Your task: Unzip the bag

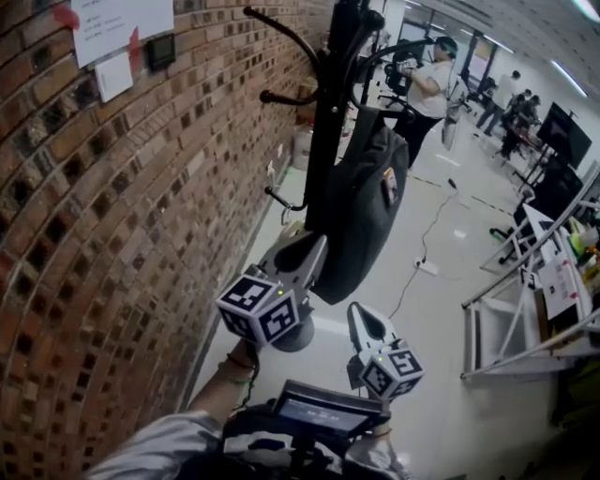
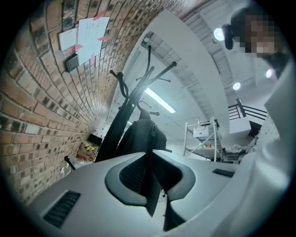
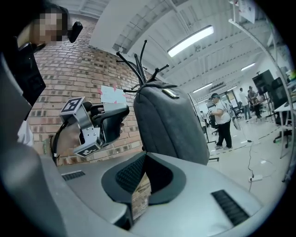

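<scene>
A dark grey backpack (image 1: 361,216) hangs from a black coat rack (image 1: 328,112) beside the brick wall. It has a small pale tag (image 1: 389,187) on its side, and I cannot make out its zipper. My left gripper (image 1: 317,242) is raised at the bag's lower left edge, close to the rack's pole, jaws shut and holding nothing. My right gripper (image 1: 361,309) sits lower, just under the bag's bottom, also shut and empty. The left gripper view shows the bag (image 2: 138,136) ahead of the shut left gripper (image 2: 150,155). The right gripper view shows the bag (image 3: 169,120) above the right gripper (image 3: 145,157), with the left gripper (image 3: 115,122) to its left.
The brick wall (image 1: 112,234) runs close along the left, with papers (image 1: 117,28) taped to it. The rack's round base (image 1: 295,333) rests on the floor. A white metal frame (image 1: 506,319) stands at the right, a cable and power strip (image 1: 427,267) lie on the floor, and a person (image 1: 427,89) stands behind.
</scene>
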Tool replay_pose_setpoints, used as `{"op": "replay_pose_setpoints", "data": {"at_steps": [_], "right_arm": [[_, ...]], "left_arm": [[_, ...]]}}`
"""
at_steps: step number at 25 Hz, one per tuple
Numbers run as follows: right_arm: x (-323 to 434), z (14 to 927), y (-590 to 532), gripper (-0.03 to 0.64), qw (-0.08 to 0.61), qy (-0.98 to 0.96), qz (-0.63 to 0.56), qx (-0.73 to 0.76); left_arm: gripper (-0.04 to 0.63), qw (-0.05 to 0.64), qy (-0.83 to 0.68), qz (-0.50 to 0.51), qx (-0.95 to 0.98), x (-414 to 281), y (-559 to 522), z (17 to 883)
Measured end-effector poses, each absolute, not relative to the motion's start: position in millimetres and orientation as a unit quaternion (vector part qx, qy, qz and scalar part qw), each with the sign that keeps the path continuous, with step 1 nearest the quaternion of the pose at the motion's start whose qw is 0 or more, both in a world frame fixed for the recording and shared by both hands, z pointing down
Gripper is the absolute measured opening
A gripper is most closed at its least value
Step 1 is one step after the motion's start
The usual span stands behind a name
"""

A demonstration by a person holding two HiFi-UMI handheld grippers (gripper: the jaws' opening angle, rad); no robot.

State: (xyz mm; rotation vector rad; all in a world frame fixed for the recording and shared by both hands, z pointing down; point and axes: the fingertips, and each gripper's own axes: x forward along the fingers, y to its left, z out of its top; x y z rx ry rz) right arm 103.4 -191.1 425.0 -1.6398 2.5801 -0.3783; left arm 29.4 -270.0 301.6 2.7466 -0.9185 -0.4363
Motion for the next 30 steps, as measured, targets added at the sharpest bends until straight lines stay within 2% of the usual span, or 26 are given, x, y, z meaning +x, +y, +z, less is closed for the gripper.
{"op": "replay_pose_setpoints", "data": {"at_steps": [6,22,24,27,30], "right_arm": [[112,426,-194,-0.011,0.036,0.831,-0.128,-0.541],[125,424,-209,-0.011,0.020,0.851,-0.127,-0.510],[125,425,-210,-0.011,0.017,0.855,-0.130,-0.502],[129,427,-212,-0.011,0.020,0.857,-0.125,-0.499],[134,422,-213,-0.011,0.018,0.854,-0.129,-0.503]], "left_arm": [[0.077,0.085,-0.300,-0.140,0.940,42,-282,284],[0.074,0.037,-0.331,-0.010,0.943,66,-287,274],[0.037,0.040,-0.340,-0.018,0.939,71,-286,276],[0.035,0.056,-0.340,-0.039,0.938,73,-284,276],[0.034,0.101,-0.323,-0.085,0.937,65,-285,276]]}}
